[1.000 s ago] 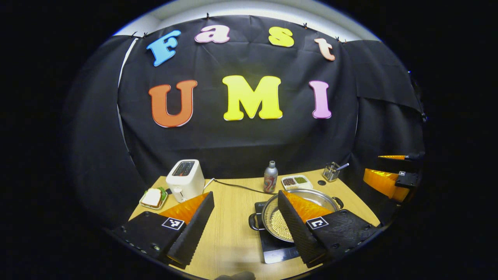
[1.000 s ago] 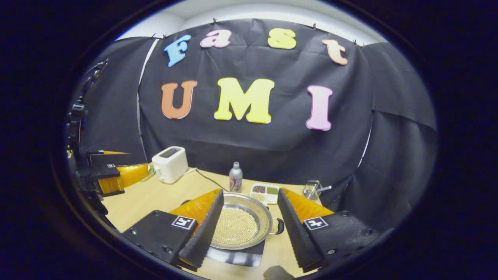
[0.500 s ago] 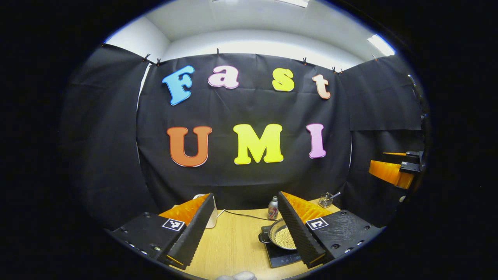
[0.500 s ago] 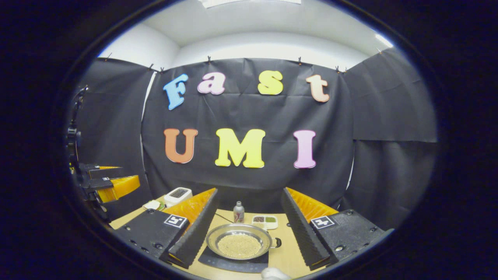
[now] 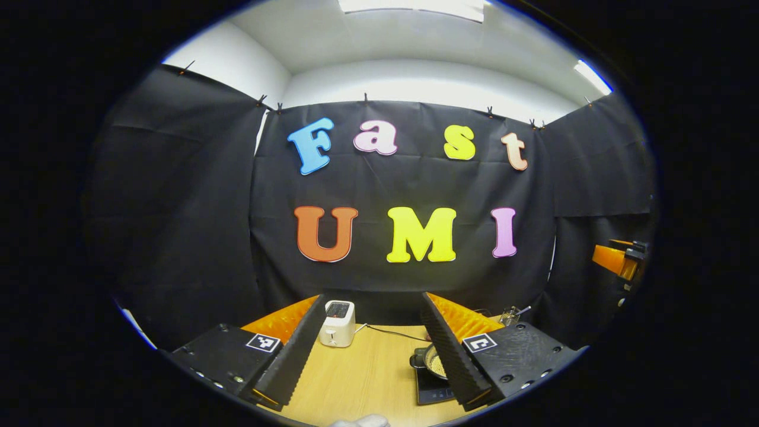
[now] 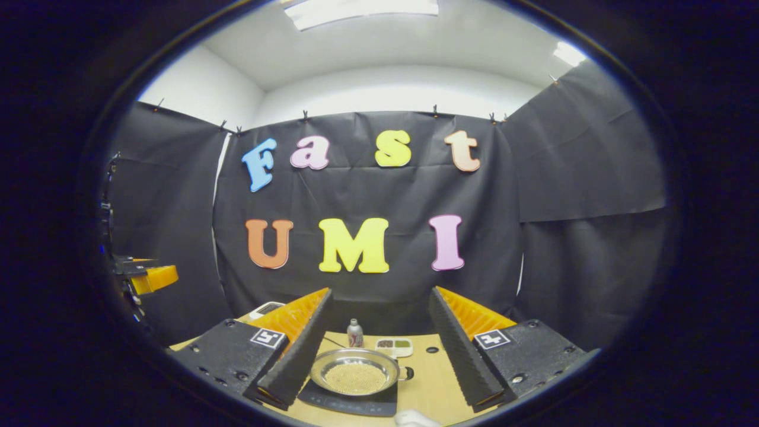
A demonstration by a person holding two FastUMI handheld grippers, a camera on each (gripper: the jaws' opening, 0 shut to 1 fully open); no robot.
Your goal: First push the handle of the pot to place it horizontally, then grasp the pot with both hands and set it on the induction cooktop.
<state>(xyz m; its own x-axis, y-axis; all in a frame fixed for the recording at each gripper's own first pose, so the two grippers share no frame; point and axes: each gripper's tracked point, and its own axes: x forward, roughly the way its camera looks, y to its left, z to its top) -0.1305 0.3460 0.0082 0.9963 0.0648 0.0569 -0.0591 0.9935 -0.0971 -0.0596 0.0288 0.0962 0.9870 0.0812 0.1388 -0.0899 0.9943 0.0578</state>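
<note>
We judge the task essentially finished: the pot (image 6: 354, 375) of pale beads sits squarely on the induction cooktop (image 6: 350, 402), while the left tongs (image 5: 372, 362) and right tongs (image 6: 379, 362) hang well above it, both spread wide and empty.

- The left gripper (image 5: 372, 357) has two long wedge-shaped fingers with ribbed inner faces, each fixed to a flat black textured plate.
- Each plate carries a small square black-and-white marker (image 5: 263, 341) near the finger's base, and round screws (image 5: 238, 378) sit along the plate edges.
- The right gripper (image 6: 379, 362) is built the same way: ribbed wedge fingers, black plates, a square marker (image 6: 491, 339) on each, and screws (image 6: 517, 378) at the corners.
- In the right gripper view, a thin black frame with cables (image 6: 108, 207) rises above the far-off left gripper.
</note>
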